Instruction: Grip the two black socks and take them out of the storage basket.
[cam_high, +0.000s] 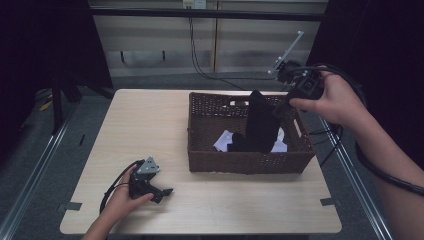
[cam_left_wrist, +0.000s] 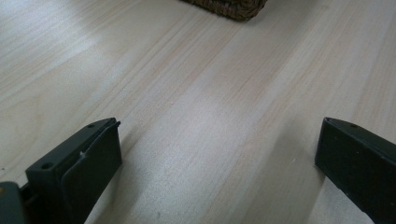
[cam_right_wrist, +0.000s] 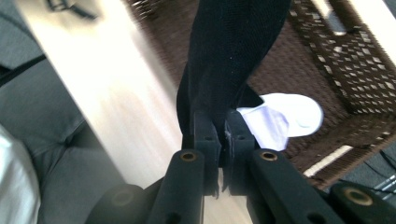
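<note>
Up above the rectangular woven wicker basket (cam_high: 247, 162), the right hand-held gripper (cam_high: 281, 108) has its jaws pinched tight on a black knitted cloth (cam_high: 261, 127); the cloth hangs limp, its lower end reaching down inside the basket beside a smooth white folded item (cam_right_wrist: 285, 116) lying on the basket's floor. Well clear of the basket's near-left corner, the left hand-held gripper (cam_high: 161, 192) rests low on the pale wood-grain surface (cam_high: 150, 125), its blocky black jaws spread wide with nothing between them; a hand (cam_high: 122, 200) grips its body.
</note>
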